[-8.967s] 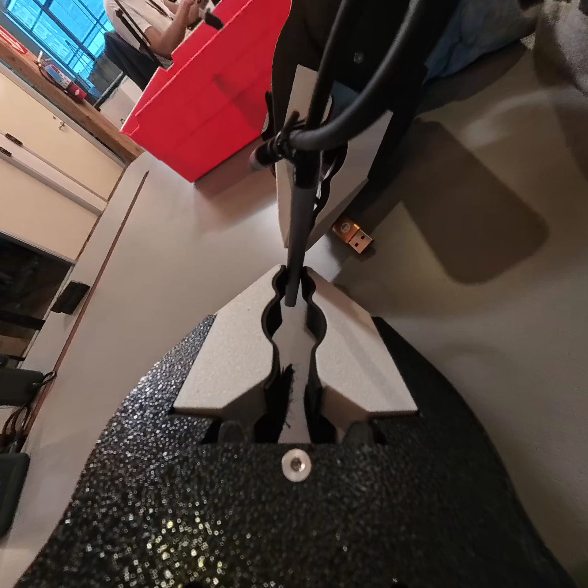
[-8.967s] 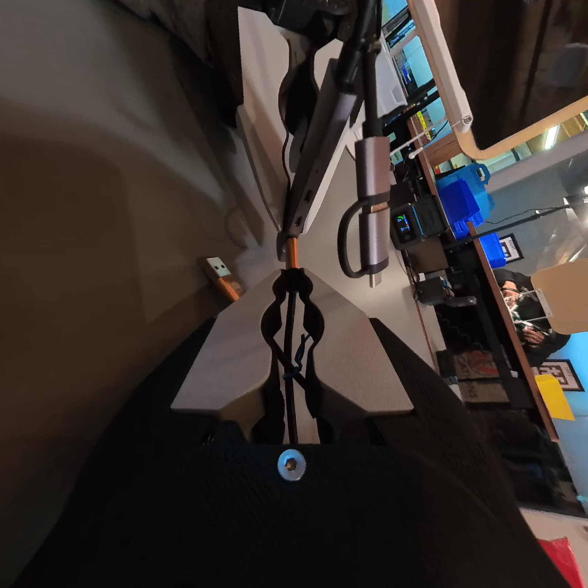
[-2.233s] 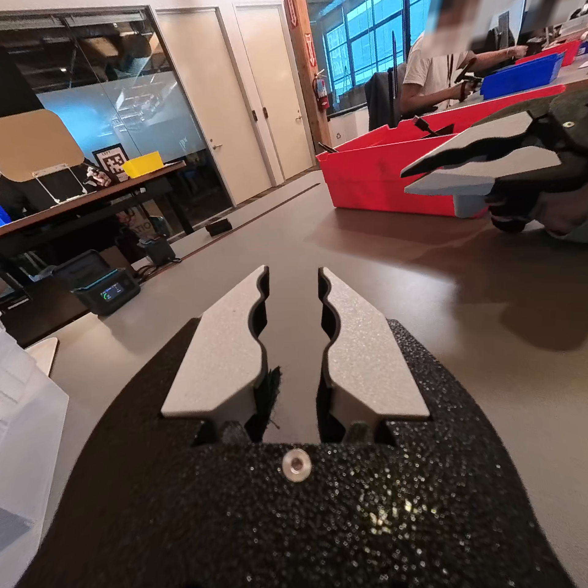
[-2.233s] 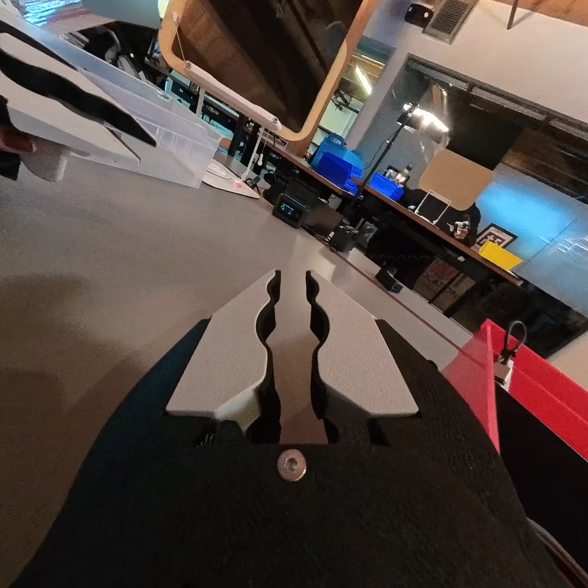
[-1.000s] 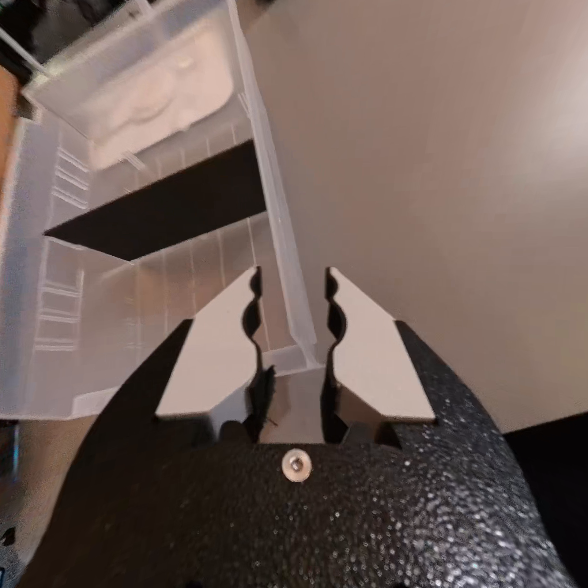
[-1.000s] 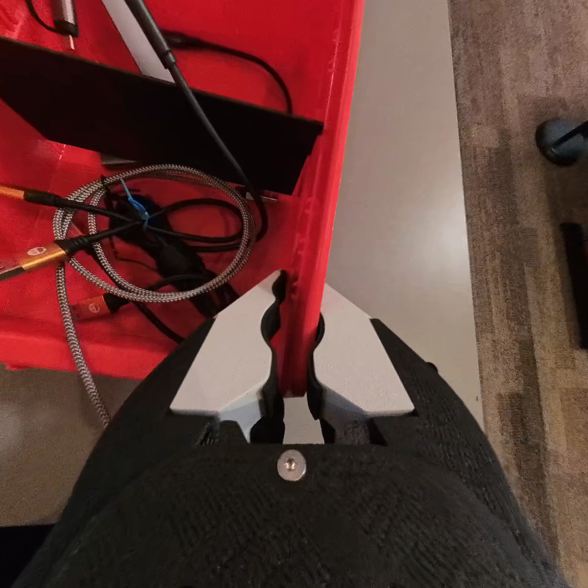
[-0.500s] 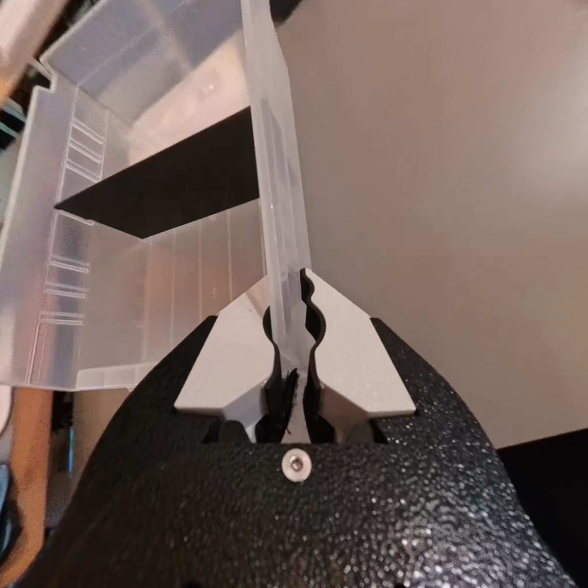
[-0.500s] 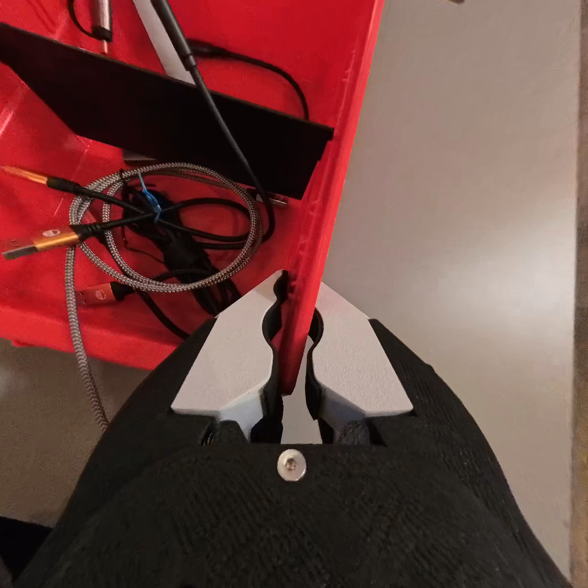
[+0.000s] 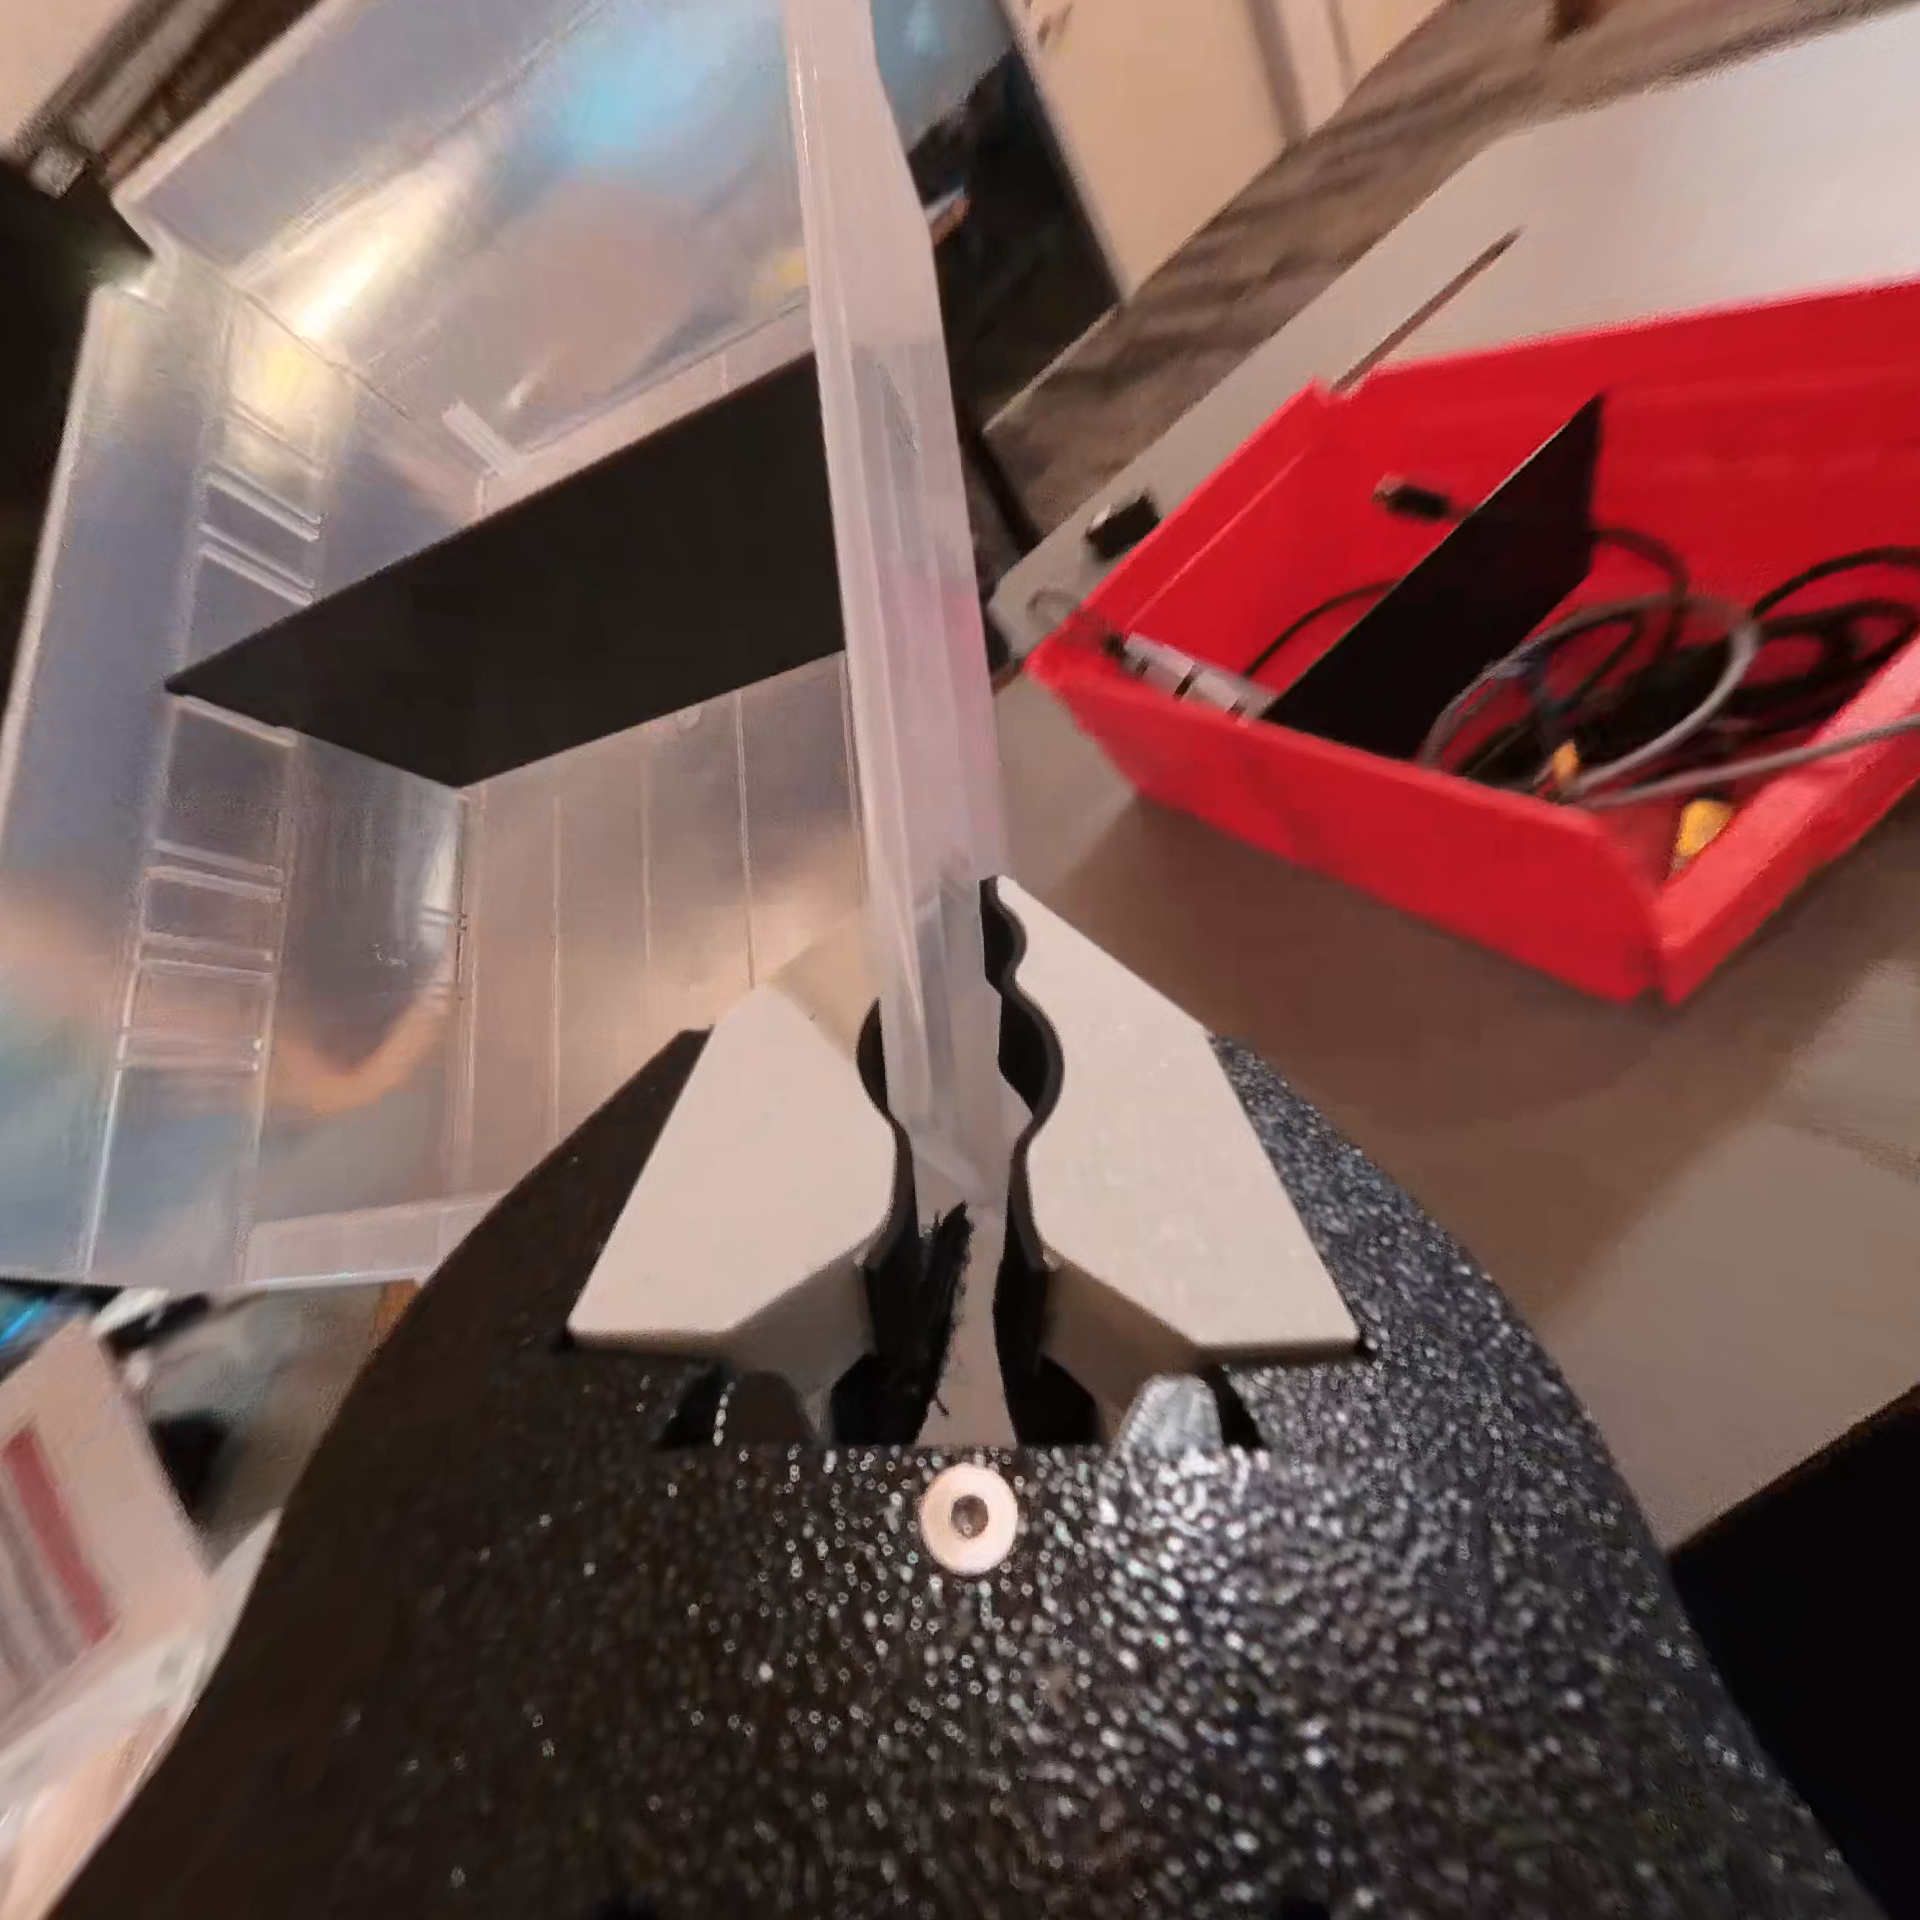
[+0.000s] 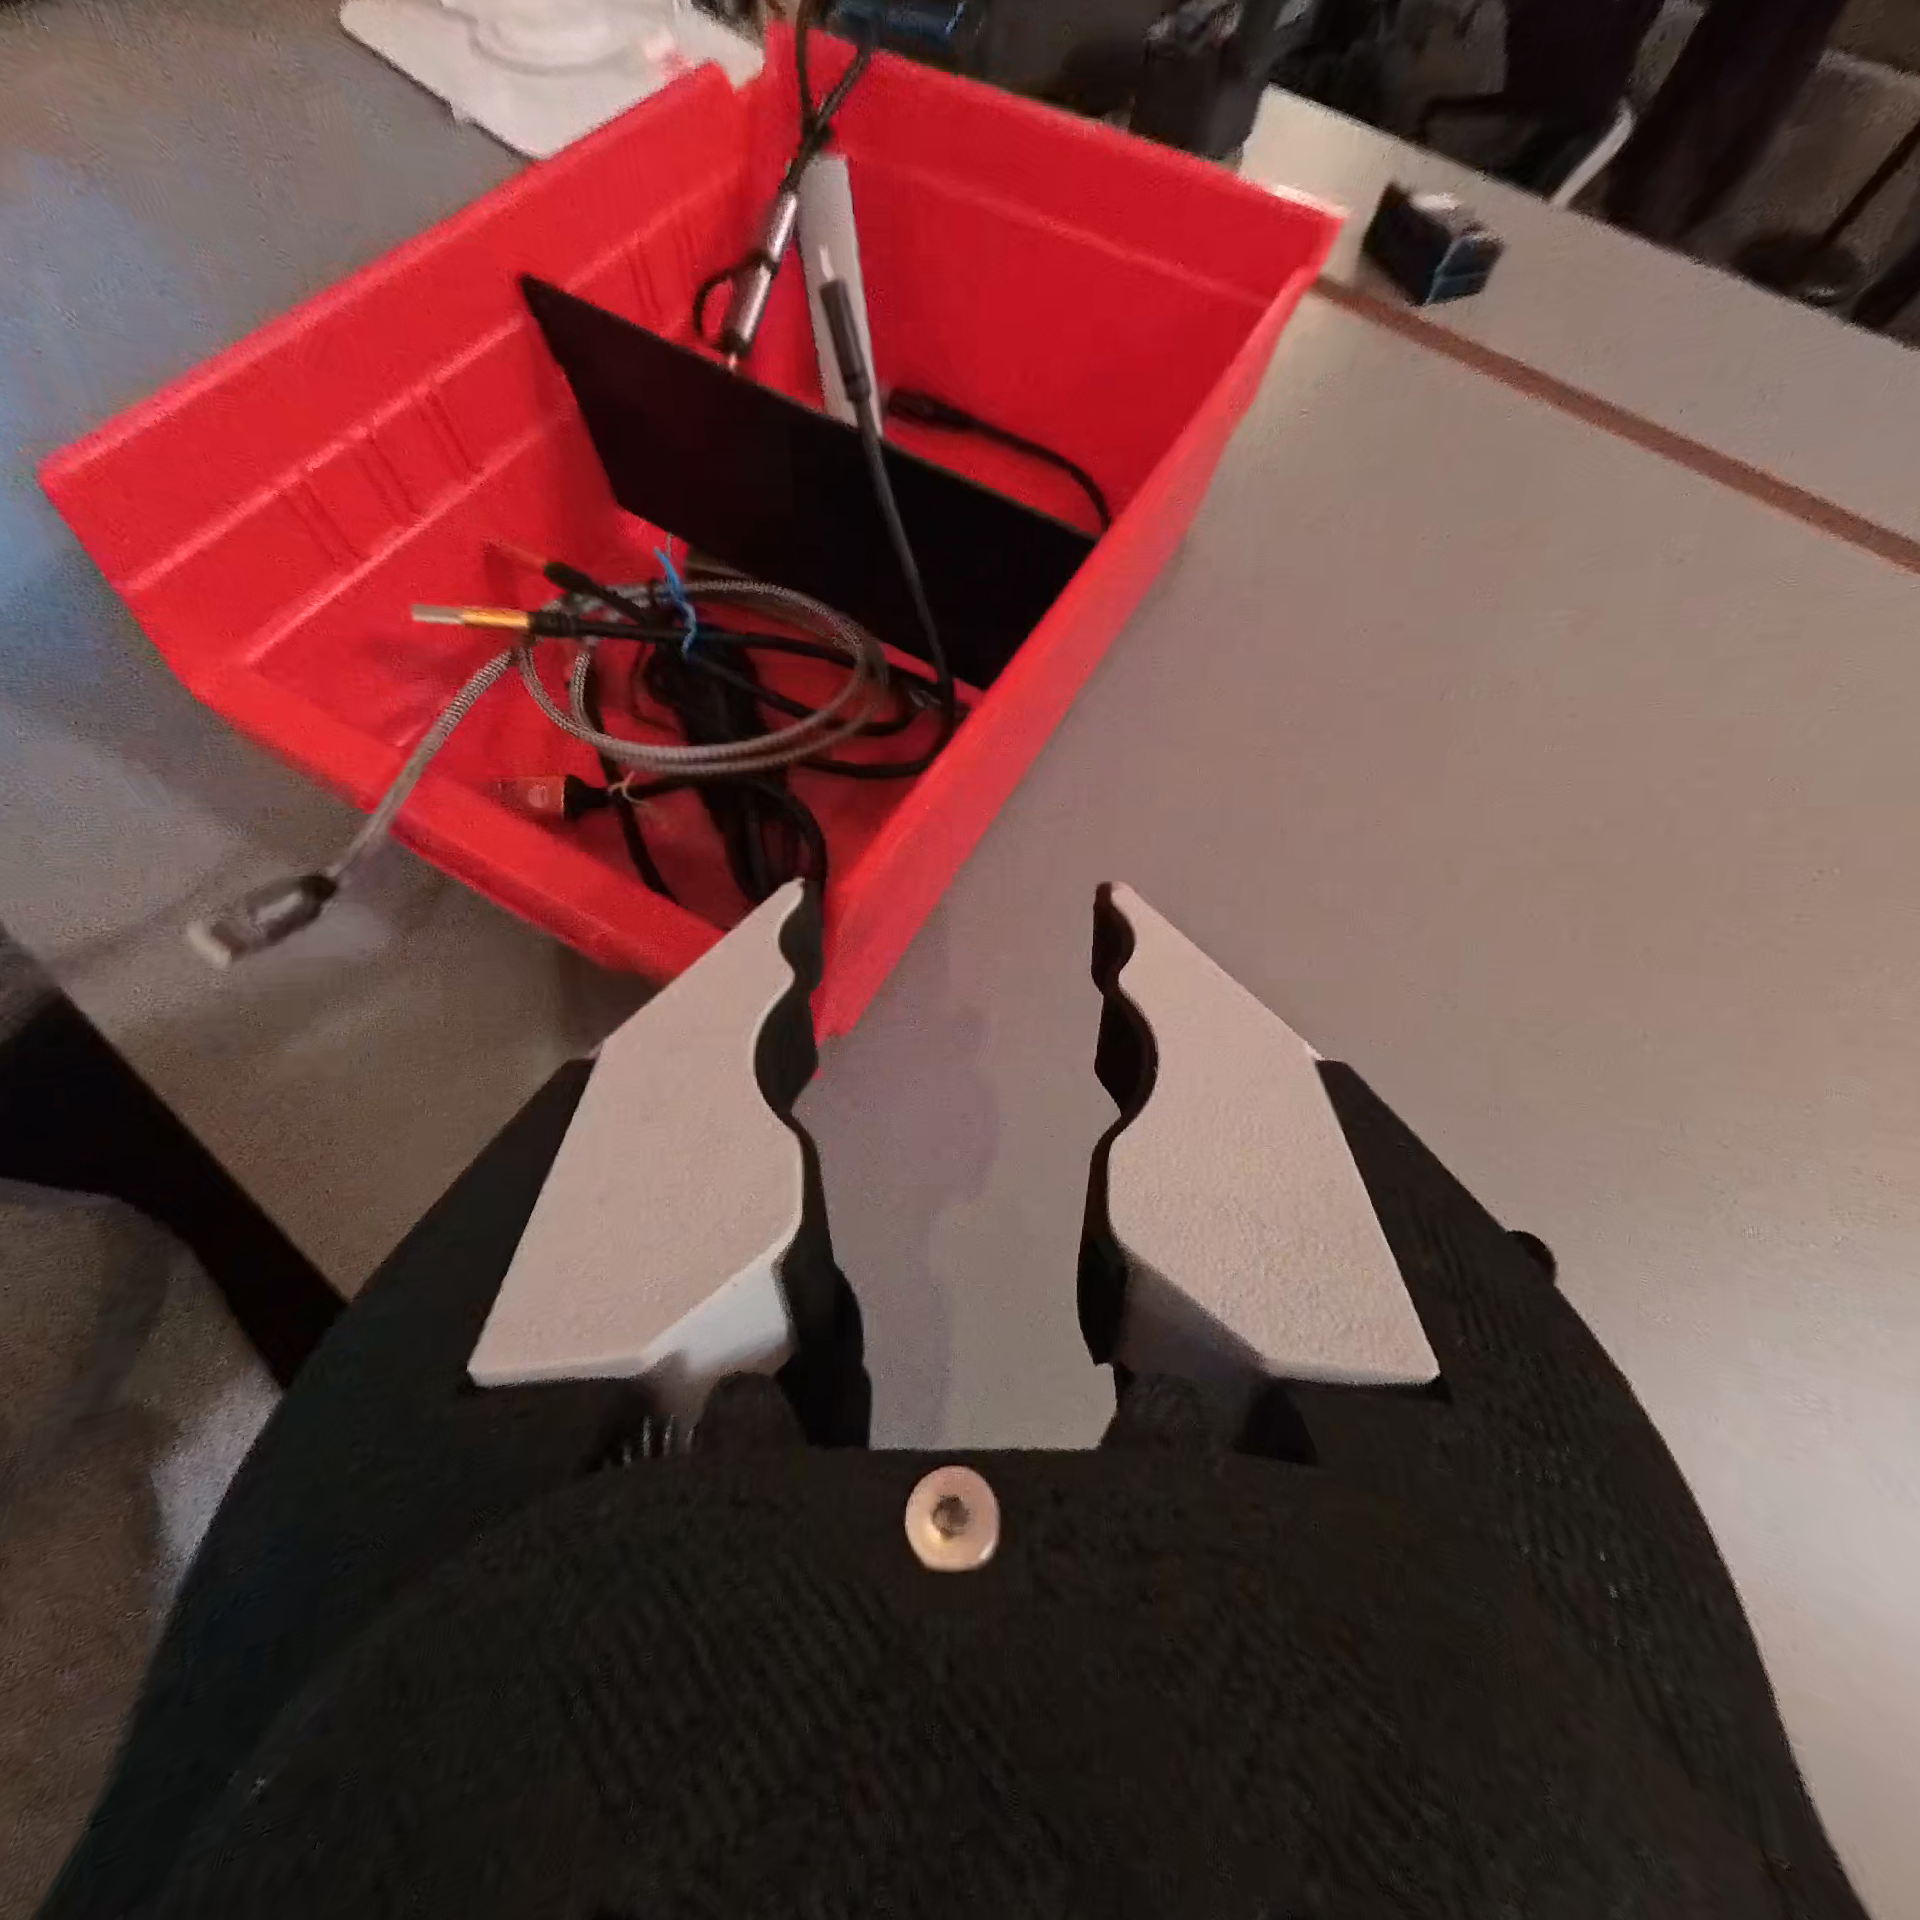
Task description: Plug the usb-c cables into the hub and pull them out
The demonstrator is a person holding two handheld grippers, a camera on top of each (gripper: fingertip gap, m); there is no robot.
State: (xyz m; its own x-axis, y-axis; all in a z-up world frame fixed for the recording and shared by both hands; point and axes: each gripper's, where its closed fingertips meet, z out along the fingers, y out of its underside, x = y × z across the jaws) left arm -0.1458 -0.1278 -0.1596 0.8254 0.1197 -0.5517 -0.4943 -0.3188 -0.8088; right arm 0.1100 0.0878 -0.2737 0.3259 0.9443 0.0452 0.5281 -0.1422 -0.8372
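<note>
Right gripper (image 10: 951, 904) off red bin (image 10: 1039, 748) (jaws apart)

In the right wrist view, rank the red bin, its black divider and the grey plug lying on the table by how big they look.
Largest to smallest as they look:
1. red bin
2. black divider
3. grey plug
The plug lies nearer the camera yet looks smallest, so the order seems safe.

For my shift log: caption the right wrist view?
Open right hand-held gripper beside red bin holding tangled cables and the hub.

no legible text, labels, brands or numbers anywhere
</note>
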